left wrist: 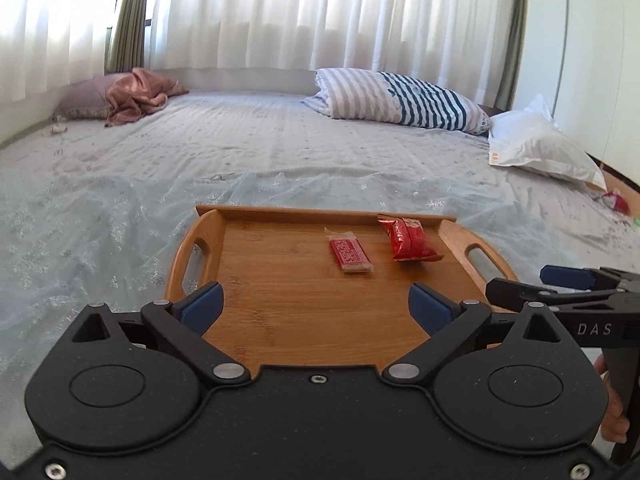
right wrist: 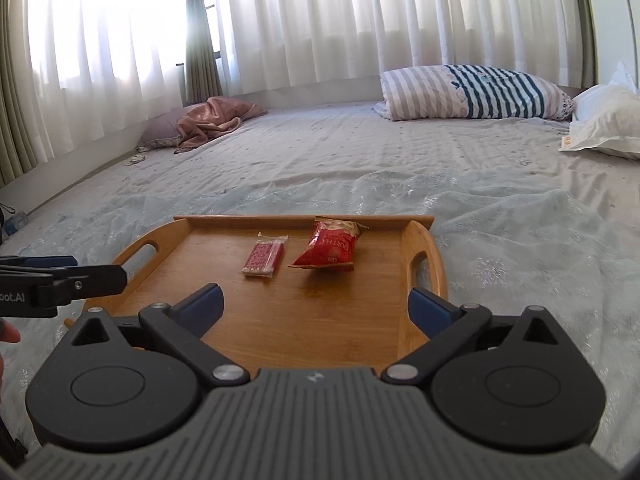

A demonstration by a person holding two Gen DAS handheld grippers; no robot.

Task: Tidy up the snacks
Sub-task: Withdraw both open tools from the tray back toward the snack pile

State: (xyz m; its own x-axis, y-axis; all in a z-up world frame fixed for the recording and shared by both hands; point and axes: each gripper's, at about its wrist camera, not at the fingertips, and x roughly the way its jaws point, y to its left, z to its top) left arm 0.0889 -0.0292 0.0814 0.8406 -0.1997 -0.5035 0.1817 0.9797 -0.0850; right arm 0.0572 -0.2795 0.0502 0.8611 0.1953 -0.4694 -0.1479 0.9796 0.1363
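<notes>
Bed is filling both views, with a sheer cloth lying rumpled over its near part. Striped pillow and white pillow are sitting along the far right edge of the bed; a pink cloth is lying bunched at the far left corner. Wooden tray is resting on the sheer cloth near the bed's front edge. Left gripper and right gripper are hovering over the tray's near edge, side by side, each with fingers spread wide apart and nothing between them. Red snack bag is lying near the tray's far right corner. Small red bar is lying flat just left of the bag, not touching it, toward the tray's far edge.
</notes>
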